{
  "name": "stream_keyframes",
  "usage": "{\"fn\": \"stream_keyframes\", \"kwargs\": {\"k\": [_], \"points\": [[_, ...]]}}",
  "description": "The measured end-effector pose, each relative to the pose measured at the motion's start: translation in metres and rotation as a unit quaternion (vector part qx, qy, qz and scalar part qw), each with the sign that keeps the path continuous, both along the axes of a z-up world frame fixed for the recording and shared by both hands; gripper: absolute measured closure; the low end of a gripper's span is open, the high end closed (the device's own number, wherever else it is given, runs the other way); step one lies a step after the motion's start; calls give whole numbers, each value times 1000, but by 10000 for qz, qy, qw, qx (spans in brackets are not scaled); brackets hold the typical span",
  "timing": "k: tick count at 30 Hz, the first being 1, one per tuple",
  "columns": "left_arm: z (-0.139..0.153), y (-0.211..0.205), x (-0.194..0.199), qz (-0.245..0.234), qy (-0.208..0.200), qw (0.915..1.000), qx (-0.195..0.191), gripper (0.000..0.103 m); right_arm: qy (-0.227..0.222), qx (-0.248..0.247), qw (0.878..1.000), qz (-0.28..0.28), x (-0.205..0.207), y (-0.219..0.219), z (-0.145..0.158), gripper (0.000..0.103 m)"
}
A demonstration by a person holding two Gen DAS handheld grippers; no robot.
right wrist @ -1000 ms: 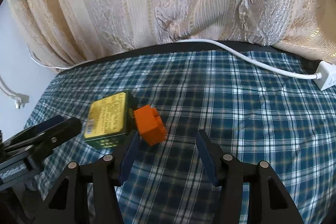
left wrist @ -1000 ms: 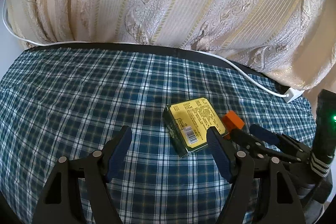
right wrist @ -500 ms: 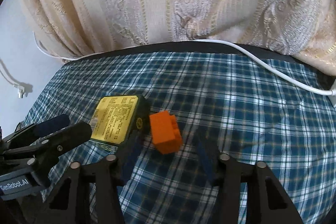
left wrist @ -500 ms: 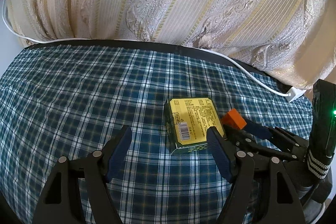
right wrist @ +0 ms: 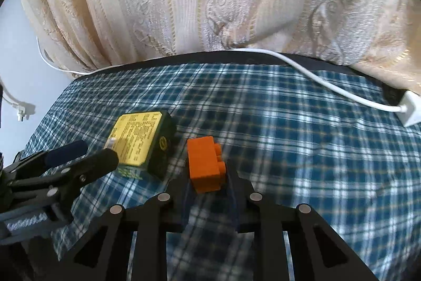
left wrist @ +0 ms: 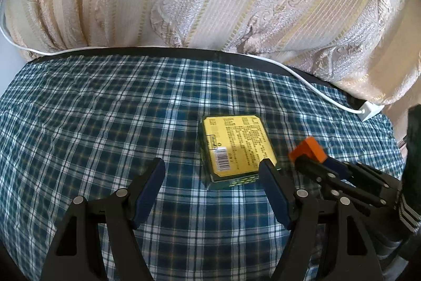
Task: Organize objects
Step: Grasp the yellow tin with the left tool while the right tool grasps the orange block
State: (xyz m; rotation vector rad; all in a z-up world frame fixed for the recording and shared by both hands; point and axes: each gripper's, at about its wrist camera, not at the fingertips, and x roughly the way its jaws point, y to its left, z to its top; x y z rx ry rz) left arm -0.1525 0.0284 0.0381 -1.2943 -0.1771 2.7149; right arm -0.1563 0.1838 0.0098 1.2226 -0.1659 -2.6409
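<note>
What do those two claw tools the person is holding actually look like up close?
Both are black plastic. The left gripper has two angled fingers studded with silver rivets, ending in dark blue pads. The right gripper is built alike; seen from the left wrist view, its body shows black-and-white stripes. White lettering marks the left one's body, blurred. No sleeves or hands show.

right gripper [right wrist: 209,182] apparently closed on orange block [right wrist: 204,163]

Right tool [right wrist: 209,179] around orange block [right wrist: 205,163]
</note>
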Motion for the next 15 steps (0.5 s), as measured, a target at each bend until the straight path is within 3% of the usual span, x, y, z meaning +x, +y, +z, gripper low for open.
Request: {"fn": "stream_keyframes", "kwargs": {"k": [15], "points": [[-1, 32, -17, -83, -116, 9999, -29, 28, 65, -63, 9994, -334, 32, 23, -1, 78]]}}
